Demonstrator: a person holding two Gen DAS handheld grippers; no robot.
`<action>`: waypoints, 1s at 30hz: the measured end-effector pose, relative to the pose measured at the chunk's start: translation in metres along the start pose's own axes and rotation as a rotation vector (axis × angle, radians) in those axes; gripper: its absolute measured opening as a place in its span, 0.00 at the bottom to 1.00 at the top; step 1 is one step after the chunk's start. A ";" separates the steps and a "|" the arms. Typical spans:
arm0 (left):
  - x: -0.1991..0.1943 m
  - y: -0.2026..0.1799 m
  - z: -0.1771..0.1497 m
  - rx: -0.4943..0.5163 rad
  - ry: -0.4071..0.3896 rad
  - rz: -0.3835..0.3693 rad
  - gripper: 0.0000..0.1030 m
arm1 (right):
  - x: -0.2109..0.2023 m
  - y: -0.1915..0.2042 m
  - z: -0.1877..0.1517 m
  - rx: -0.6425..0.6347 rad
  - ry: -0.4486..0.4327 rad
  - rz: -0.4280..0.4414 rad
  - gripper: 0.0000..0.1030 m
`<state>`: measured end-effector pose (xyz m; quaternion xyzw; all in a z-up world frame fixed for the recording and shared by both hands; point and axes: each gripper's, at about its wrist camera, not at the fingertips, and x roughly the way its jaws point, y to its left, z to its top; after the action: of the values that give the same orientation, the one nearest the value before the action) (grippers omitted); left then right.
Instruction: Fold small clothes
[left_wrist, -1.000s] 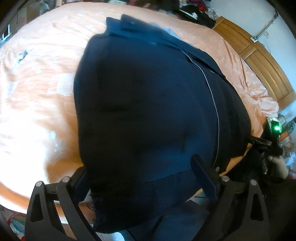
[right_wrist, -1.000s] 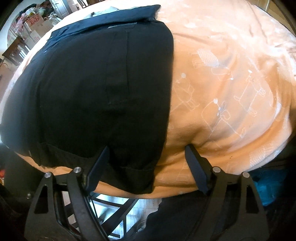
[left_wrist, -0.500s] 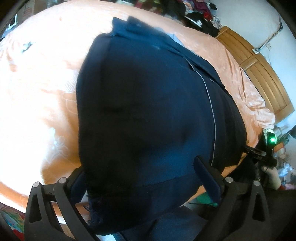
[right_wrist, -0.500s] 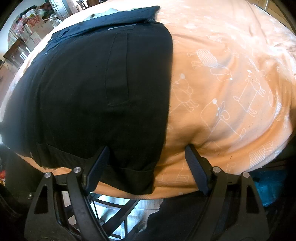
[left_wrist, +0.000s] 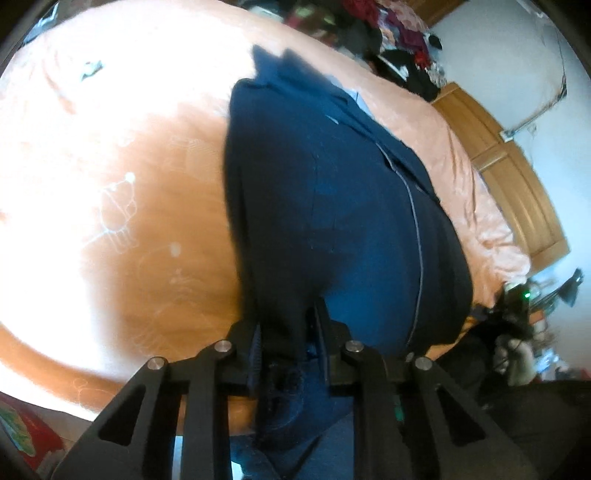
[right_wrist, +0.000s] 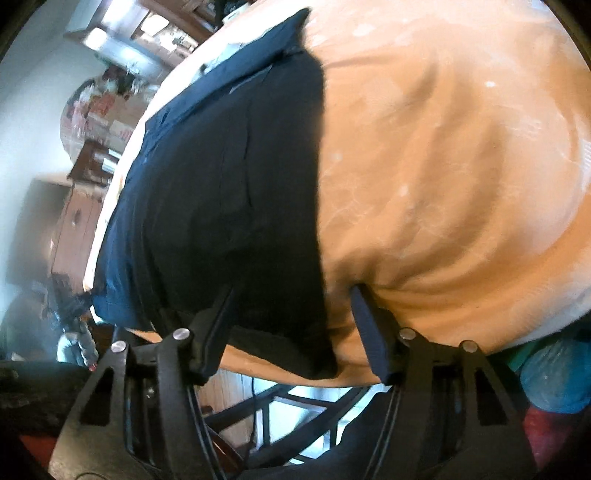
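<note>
A dark navy shirt (left_wrist: 343, 206) lies spread on a bed covered by an orange sheet (left_wrist: 122, 206), its collar at the far end and its hem at the near edge. The left gripper (left_wrist: 284, 332) is closed tight on a bunched fold of the shirt's hem. The right gripper (right_wrist: 291, 317) is spread wide with its 2 fingers (right_wrist: 369, 325) straddling the shirt's near corner and gripping nothing; a wooden headboard (left_wrist: 517, 177) stands beyond the bed.

The navy garment (left_wrist: 343, 206) was matt woven cloth with pale piping. The orange bedsheet (left_wrist: 122, 206) was soft matt cloth, faintly printed; the headboard (left_wrist: 517, 192) was smooth varnished wood. Both the left gripper (left_wrist: 286, 332) and the right gripper (right_wrist: 295, 325) were matt black plastic with bright metal pins.
</note>
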<state>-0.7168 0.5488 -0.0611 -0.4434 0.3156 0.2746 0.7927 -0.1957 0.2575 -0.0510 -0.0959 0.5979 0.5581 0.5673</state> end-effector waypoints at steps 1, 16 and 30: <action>0.001 -0.002 0.000 0.008 0.003 0.002 0.22 | 0.003 0.005 -0.002 -0.011 0.014 -0.010 0.61; 0.016 -0.040 -0.005 0.161 0.007 0.207 0.33 | 0.033 0.023 -0.004 -0.088 0.094 -0.067 0.61; 0.048 -0.087 -0.011 0.359 0.051 0.495 0.60 | 0.031 0.020 -0.002 -0.087 0.090 -0.077 0.61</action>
<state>-0.6265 0.5069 -0.0548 -0.2127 0.4771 0.3882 0.7593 -0.2224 0.2790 -0.0652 -0.1683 0.5938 0.5565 0.5563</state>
